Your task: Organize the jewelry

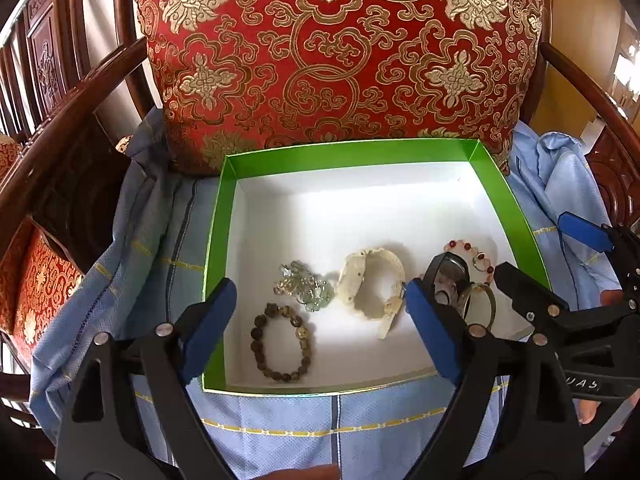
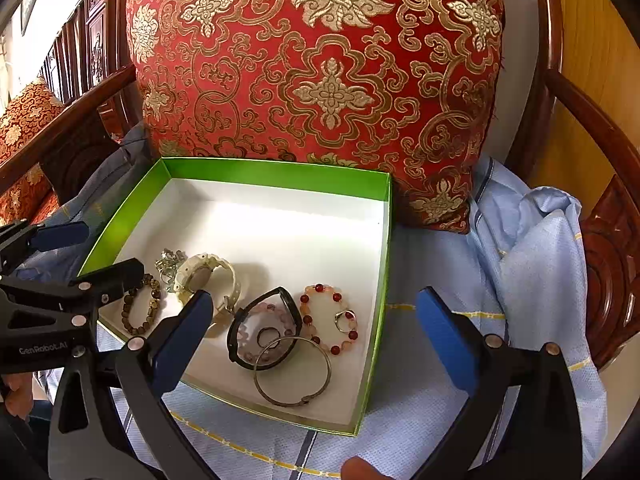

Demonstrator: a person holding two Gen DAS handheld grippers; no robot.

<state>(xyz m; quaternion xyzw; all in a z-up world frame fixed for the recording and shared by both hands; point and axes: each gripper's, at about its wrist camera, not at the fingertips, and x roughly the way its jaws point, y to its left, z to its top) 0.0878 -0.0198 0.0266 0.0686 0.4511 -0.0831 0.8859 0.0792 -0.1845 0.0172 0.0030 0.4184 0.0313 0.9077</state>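
A green box with a white floor (image 1: 224,200) (image 2: 384,240) sits on a blue cloth and holds the jewelry. Inside lie a brown bead bracelet (image 1: 280,344) (image 2: 141,312), a pale crystal piece (image 1: 304,286) (image 2: 170,264), a cream watch (image 1: 372,284) (image 2: 204,276), a black watch (image 2: 264,328) (image 1: 450,270), a metal bangle (image 2: 294,372) (image 1: 478,306), a red and pink bead bracelet (image 2: 330,318) (image 1: 476,254) and a small ring (image 2: 344,320). My left gripper (image 1: 324,332) is open and empty above the box's near edge. My right gripper (image 2: 314,340) is open and empty over the near right of the box.
A red and gold cushion (image 1: 340,48) (image 2: 320,60) stands right behind the box. Dark wooden chair arms (image 1: 72,92) (image 2: 592,120) run along both sides. The blue cloth (image 1: 320,420) (image 2: 540,260) is bunched at the right.
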